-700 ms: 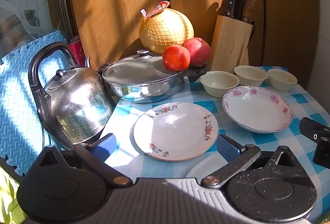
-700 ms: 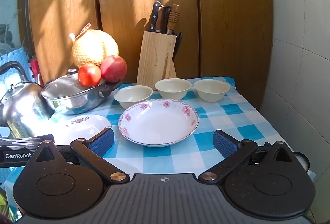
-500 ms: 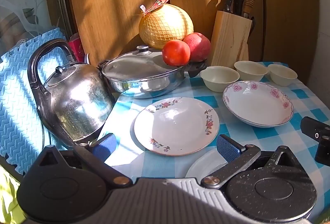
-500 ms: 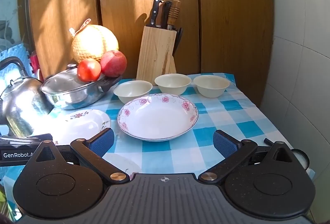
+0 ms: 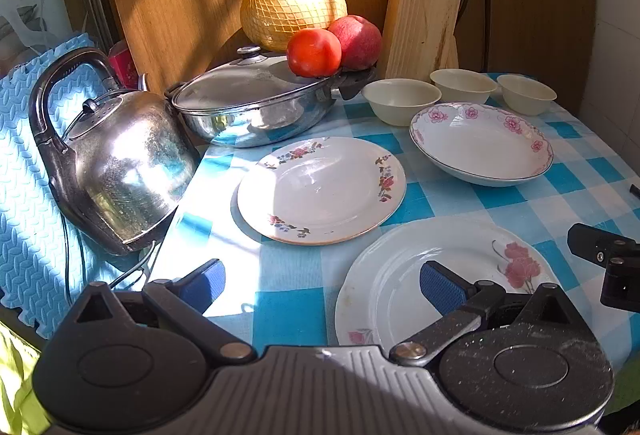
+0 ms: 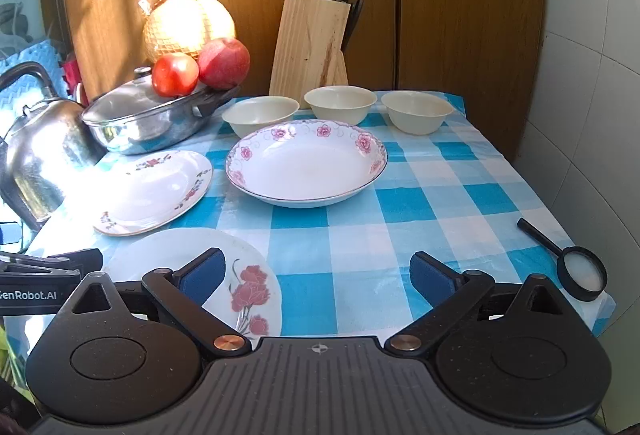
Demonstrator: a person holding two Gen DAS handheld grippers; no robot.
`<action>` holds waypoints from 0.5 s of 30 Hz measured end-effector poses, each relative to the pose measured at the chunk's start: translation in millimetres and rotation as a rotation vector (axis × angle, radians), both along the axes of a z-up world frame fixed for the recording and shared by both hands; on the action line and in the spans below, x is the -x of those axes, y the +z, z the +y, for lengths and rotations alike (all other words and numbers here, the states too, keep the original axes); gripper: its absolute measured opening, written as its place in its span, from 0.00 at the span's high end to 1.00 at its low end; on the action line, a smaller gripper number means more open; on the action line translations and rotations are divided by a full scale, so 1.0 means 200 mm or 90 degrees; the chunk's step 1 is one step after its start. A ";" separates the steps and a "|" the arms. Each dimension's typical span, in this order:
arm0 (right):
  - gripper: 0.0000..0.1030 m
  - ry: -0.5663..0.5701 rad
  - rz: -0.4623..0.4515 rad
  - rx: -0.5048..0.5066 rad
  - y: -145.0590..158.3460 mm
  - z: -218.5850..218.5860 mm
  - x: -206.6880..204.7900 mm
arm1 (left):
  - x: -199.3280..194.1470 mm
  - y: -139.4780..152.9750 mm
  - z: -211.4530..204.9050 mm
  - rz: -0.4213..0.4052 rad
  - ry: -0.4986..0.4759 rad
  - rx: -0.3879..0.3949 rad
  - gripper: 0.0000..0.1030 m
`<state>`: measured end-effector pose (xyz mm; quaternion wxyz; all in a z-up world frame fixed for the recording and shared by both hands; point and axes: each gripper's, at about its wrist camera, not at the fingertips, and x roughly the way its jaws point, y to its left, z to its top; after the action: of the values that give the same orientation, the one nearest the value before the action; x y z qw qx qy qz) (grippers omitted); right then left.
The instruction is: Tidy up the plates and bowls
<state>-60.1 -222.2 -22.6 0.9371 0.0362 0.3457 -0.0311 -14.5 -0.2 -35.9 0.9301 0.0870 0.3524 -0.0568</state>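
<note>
Checkered tablecloth [image 6: 400, 203] carries a kettle [image 5: 120, 163], pan [image 5: 256, 107] and knife block [image 6: 312, 47]; both grippers, left gripper [image 5: 320, 283] and right gripper [image 6: 316, 271], gape wide, hiding near plate [image 5: 400, 275] edges.

Sunlit wood panels [image 6: 460, 15] w/ tiled wall [image 6: 592, 55] at right

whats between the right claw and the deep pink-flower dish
Only bare blue-checked tablecloth lies between the open right claw and the deep dish; the right wrist view shows it. The rose plate sits off to its left.
</note>
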 end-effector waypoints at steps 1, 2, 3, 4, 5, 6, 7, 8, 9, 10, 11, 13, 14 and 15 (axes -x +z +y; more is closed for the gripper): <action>0.04 0.005 0.005 0.003 -0.01 0.00 0.00 | 0.00 -0.01 0.00 0.004 -0.001 -0.001 0.03; 0.05 0.007 0.009 0.006 -0.01 0.00 0.00 | 0.00 -0.01 0.00 0.009 -0.001 0.000 0.03; 0.06 0.007 0.014 0.006 -0.02 0.00 0.00 | 0.00 -0.01 0.00 0.016 -0.002 0.004 0.04; 0.07 0.009 0.018 0.003 -0.02 0.00 -0.01 | 0.00 -0.02 0.00 0.020 -0.003 0.005 0.04; 0.08 0.012 0.021 -0.002 -0.03 0.00 -0.01 | 0.00 -0.03 0.00 0.026 -0.003 0.003 0.04; 0.10 0.015 0.026 -0.008 -0.03 0.00 -0.01 | 0.01 -0.03 -0.01 0.029 -0.004 0.001 0.04; 0.11 0.017 0.033 -0.013 -0.04 0.00 -0.01 | 0.01 -0.04 -0.01 0.032 -0.006 -0.002 0.04; 0.16 0.017 0.041 -0.016 -0.05 0.00 -0.01 | 0.01 -0.04 -0.02 0.033 -0.009 -0.004 0.04; 0.22 0.018 0.048 -0.019 -0.06 0.00 -0.01 | 0.01 -0.04 -0.02 0.034 -0.011 -0.006 0.04; 0.24 0.020 0.056 -0.024 -0.07 -0.01 -0.02 | 0.01 -0.05 -0.02 0.036 -0.012 -0.007 0.04; 0.28 0.022 0.062 -0.032 -0.08 -0.01 -0.02 | 0.01 -0.05 -0.02 0.038 -0.013 -0.007 0.04; 0.28 0.026 0.073 -0.046 -0.09 -0.01 -0.02 | 0.01 -0.05 -0.02 0.043 -0.016 -0.007 0.04; 0.29 0.029 0.076 -0.050 -0.10 -0.01 -0.03 | 0.01 -0.05 -0.02 0.046 -0.017 -0.006 0.04; 0.29 0.030 0.077 -0.051 -0.10 -0.01 -0.03 | 0.01 -0.06 -0.02 0.049 -0.018 -0.005 0.04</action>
<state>-54.7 -223.7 -42.4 0.9128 0.0633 0.4035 0.0026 -15.6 -3.5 -47.2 0.9144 0.0936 0.3871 -0.0720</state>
